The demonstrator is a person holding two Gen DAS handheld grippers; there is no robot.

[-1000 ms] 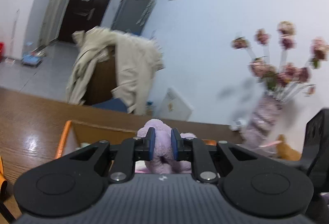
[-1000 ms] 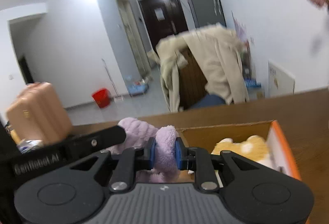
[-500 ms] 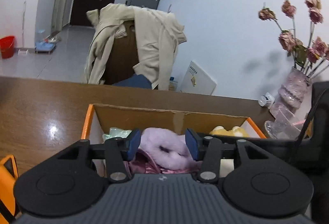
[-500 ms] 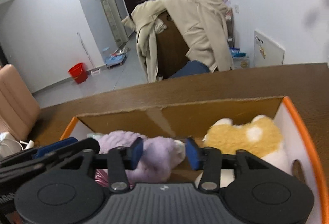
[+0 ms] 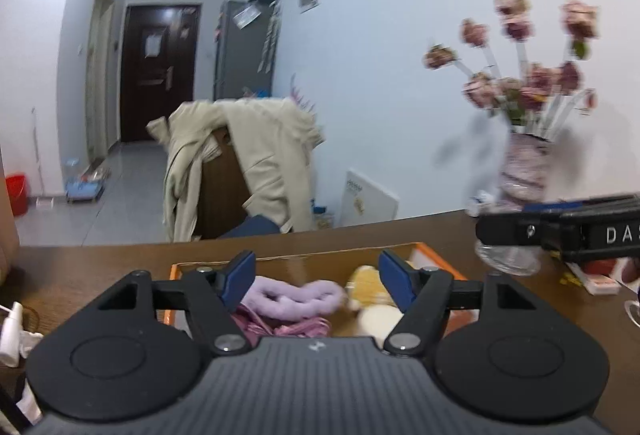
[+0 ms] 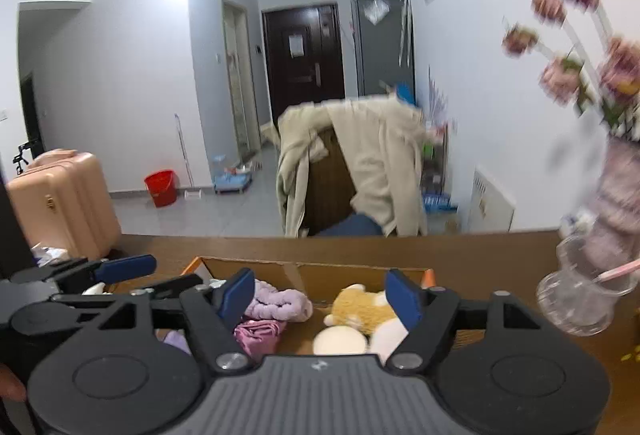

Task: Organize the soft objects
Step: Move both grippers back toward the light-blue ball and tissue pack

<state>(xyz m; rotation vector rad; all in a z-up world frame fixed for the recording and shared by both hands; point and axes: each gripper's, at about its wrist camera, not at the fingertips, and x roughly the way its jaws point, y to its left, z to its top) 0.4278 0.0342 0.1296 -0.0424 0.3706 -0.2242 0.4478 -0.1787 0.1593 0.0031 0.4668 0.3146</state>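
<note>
On the brown table (image 6: 360, 247), an orange-rimmed cardboard box (image 5: 436, 255) holds the lilac plush toy (image 5: 296, 295) beside a yellow plush (image 6: 360, 305). Both the left gripper (image 5: 318, 275) and right gripper (image 6: 320, 295) have just opened wide above it, gripping nothing. White letters "DAS" (image 5: 622, 235) show on the right gripper's body.

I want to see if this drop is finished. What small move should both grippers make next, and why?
Probably lift both clear of the box and go for another soft item. The left gripper and right gripper have just been opening, and their blue pads touch nothing. The purple plush lies loose inside the box beside the yellow plush, so this drop looks complete.
</note>
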